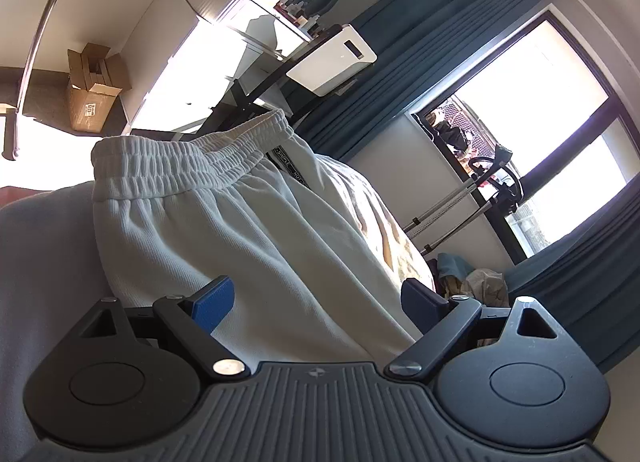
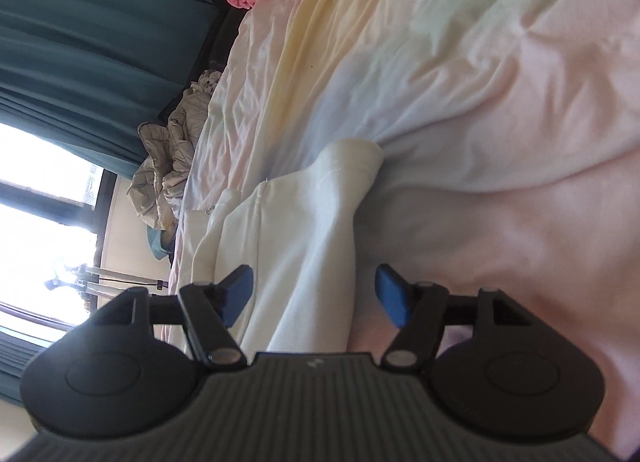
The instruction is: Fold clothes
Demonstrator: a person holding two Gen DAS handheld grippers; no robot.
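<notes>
On the bed, over its pale rumpled sheet, lie the white trousers, waistband end before one camera and leg end before the other. Left wrist view: the elastic waistband stands ridged and partly raised, with a dark woven label showing just inside it; the cloth runs back toward the left gripper, whose jaws stand wide apart, one blue pad on either side of the fabric and neither seen pressing it. Nothing is held there. Right wrist view: the leg of the same garment, with its hemmed cuff turned over at the far end, passes between the blue pads of the right gripper; these jaws are parted with clear daylight on both sides, and no cloth is pinched. Judgement: the garment lies released, and the step in hand appears to be taking a fresh hold for a fold. Recommended practice: seat each pad pair squarely over a firm edge, the waistband on the left and the cuff or side seam on the right, taking both layers rather than the top one alone. Close fully before lifting. Keep the cloth taut between the two holds so the crease falls straight. Risk noted: the soft sheet beneath may be gathered into the pinch if the pads dig too deep.
</notes>
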